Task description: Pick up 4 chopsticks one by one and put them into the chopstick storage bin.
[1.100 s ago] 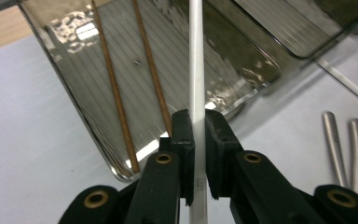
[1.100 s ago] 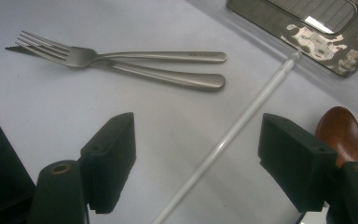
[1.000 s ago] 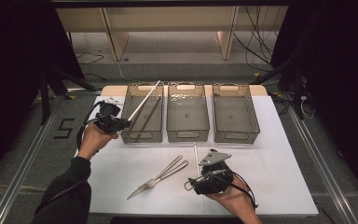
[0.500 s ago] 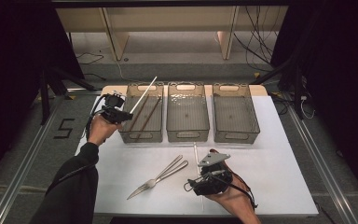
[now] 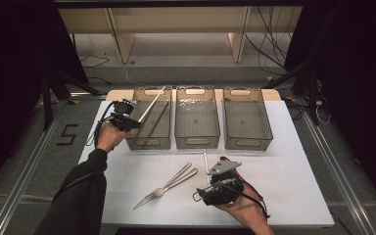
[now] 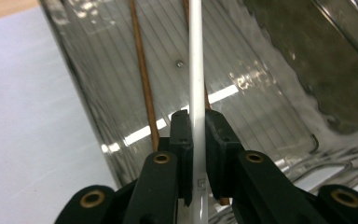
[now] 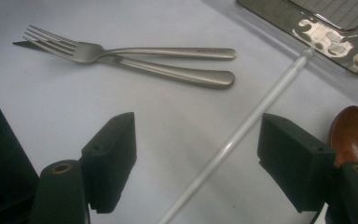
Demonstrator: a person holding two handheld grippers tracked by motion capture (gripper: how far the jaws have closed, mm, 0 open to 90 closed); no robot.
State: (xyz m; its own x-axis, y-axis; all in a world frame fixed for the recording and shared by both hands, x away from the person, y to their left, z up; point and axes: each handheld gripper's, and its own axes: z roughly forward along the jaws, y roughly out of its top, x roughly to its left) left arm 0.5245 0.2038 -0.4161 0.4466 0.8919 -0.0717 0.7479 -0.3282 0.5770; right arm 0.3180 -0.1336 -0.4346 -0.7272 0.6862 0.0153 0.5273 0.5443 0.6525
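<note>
Left gripper (image 6: pixel 196 140) pinches a white chopstick (image 6: pixel 196 70) over the left bin (image 5: pixel 149 142) at the bench's far left. Lower the tip beside the brown sticks (image 5: pixel 152 125) before release. Right gripper (image 7: pixel 196 163), jaws spread, straddles a second chopstick (image 7: pixel 256 116) near the forks (image 7: pixel 168 60)

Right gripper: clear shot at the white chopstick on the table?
Probably yes. The right gripper is open, and the white chopstick lies flat on the table between its jaws. The forks lie off to the side, the wooden spoon beside one jaw.
</note>
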